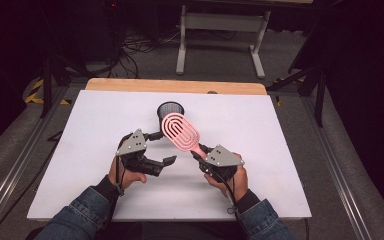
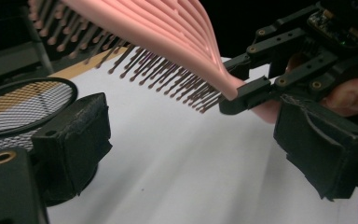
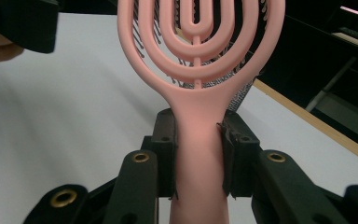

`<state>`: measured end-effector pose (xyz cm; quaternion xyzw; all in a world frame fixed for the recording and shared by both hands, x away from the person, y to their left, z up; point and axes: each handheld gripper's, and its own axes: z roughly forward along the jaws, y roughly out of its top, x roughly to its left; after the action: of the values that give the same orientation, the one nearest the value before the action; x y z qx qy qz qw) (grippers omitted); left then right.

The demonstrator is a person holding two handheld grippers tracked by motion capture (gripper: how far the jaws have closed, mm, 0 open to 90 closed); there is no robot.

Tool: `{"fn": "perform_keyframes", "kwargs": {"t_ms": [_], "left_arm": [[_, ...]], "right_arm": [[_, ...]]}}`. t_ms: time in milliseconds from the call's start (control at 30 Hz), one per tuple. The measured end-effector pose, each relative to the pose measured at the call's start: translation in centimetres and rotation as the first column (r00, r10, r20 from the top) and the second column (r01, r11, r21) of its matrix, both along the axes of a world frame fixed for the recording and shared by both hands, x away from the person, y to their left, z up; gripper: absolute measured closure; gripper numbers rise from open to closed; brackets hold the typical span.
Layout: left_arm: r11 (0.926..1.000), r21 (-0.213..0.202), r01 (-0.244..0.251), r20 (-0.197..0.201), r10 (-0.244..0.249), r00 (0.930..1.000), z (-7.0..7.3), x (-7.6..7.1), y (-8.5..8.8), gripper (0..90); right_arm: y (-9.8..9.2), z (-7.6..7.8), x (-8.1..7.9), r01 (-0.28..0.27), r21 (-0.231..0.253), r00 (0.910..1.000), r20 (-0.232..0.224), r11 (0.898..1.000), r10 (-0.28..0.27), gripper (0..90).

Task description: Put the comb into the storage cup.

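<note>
The right gripper is clamping the pink hairbrush by its handle, holding its head up over the mesh cup near the table's far edge, not yet dropped in, while the left gripper is hanging open, holding nothing.

The high view looks forward and down from above the person's side onto the white rectangular table top, taking in the whole board and the grey floor beyond. The left gripper view sits low and close, facing across the table under the pink oval vented plastic hairbrush toward the right gripper. The right gripper view looks along its own jaws, very near the brush handle. All three views share the brush and the black wire-mesh cup
</note>
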<state>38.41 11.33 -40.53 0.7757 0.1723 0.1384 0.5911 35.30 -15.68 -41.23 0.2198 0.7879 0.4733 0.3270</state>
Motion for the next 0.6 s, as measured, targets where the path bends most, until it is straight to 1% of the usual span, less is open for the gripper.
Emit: {"fn": "perform_keyframes", "kwargs": {"t_ms": [67, 267, 333, 367, 400, 467, 500, 600], "left_arm": [[0.9999, -0.012, 0.008, -0.015, -0.008, 0.9999, -0.1, 0.1, -0.3, 12.1], [0.9994, -0.032, 0.009, -0.024, -0.01, 0.9997, -0.2, 0.3, -0.8, 13.4], [0.9985, -0.054, 0.009, -0.036, -0.011, 0.9993, -0.1, 0.3, -1.0, 14.7], [0.9985, -0.054, 0.009, -0.036, -0.011, 0.9993, -0.1, 0.3, -1.0, 15.4], [0.9976, -0.068, 0.012, -0.04, -0.015, 0.9991, -0.1, 0.3, -1.1, 16.1], [0.9964, -0.084, 0.006, -0.032, -0.009, 0.9995, 0.0, 0.3, -1.1, 19.8], [0.9948, -0.101, 0.006, -0.039, -0.01, 0.9992, 0.1, 0.3, -1.1, 22.3], [0.9915, -0.13, 0.008, -0.046, -0.015, 0.9988, 0.2, 0.4, -1.1, 26.7]], "right_arm": [[0.2, -0.1, -0.1, -0.009, 0.003, 1.0, 0.004, 1.0, 0.009, 70.3], [1.1, -0.5, -0.4, -0.039, -0.015, 0.9992, 0.011, 0.999, 0.039, 70.3], [1.3, -0.7, -0.4, -0.043, -0.016, 0.999, 0.008, 0.999, 0.043, 70.3], [1.5, -0.8, -0.4, -0.045, -0.017, 0.9989, 0.007, 0.999, 0.045, 70.3], [1.6, -0.9, -0.4, -0.045, -0.019, 0.9989, 0.009, 0.999, 0.045, 70.3], [1.7, -1.0, -0.4, -0.043, -0.022, 0.999, 0.013, 0.999, 0.044, 70.3], [1.8, -1.0, -0.4, -0.043, -0.023, 0.999, 0.011, 0.999, 0.043, 70.3], [2.0, -1.2, -0.4, -0.032, -0.029, 0.9993, 0.02, 0.999, 0.032, 70.2]]}}
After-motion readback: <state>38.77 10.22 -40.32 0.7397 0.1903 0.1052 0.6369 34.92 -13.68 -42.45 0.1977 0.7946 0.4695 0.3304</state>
